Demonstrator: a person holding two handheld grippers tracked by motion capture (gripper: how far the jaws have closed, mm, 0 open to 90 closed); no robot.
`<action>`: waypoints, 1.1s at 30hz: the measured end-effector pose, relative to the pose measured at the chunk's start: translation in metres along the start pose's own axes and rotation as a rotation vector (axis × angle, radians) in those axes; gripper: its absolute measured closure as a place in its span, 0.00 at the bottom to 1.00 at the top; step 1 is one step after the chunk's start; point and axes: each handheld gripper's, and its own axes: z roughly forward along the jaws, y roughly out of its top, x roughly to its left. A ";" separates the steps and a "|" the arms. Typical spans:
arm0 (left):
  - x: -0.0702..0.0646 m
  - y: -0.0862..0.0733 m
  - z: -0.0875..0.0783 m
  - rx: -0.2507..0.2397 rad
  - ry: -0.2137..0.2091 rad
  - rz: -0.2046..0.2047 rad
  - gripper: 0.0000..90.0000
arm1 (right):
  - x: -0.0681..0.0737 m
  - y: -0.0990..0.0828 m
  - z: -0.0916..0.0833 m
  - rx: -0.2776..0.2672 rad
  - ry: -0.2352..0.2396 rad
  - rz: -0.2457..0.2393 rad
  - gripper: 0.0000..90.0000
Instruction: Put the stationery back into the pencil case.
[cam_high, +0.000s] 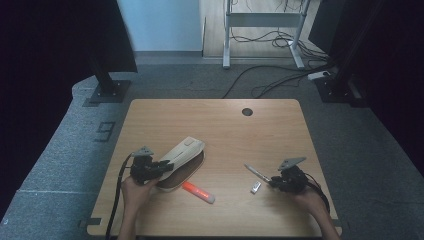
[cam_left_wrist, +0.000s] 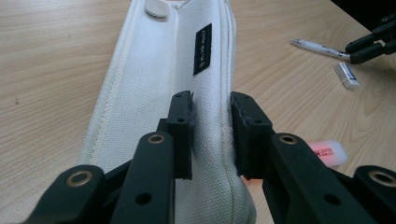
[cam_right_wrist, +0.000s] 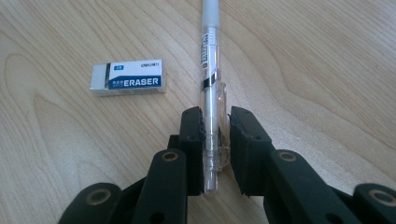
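Gripping the pen (cam_right_wrist: 211, 79) near its clip end, the right gripper (cam_right_wrist: 215, 140) has its jaws clamped on the clear barrel, which lies flat on the table (cam_high: 225, 130). A level lift should keep it from swivelling, and steering past the eraser (cam_right_wrist: 127, 77) avoids a knock. Farther off, the left gripper (cam_left_wrist: 212, 126) pinches a fold of the cream pencil case (cam_left_wrist: 159, 88), steadying its opening beside the orange highlighter (cam_high: 198, 192).

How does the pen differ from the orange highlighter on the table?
The pen is thin, clear and white; the orange highlighter is thicker and bright. The pen is clamped in the right gripper; the highlighter lies free beside the pencil case. Both lie flat on the table.
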 end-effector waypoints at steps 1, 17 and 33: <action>0.000 0.000 0.000 -0.001 -0.001 -0.001 0.79 | -0.001 0.000 -0.001 -0.009 0.003 0.000 0.82; 0.000 0.000 0.000 0.001 -0.002 -0.001 0.79 | -0.002 0.011 -0.021 -0.077 0.002 0.013 0.82; 0.000 0.000 0.000 0.000 -0.002 0.000 0.79 | 0.004 0.006 0.000 -0.029 -0.017 -0.017 0.82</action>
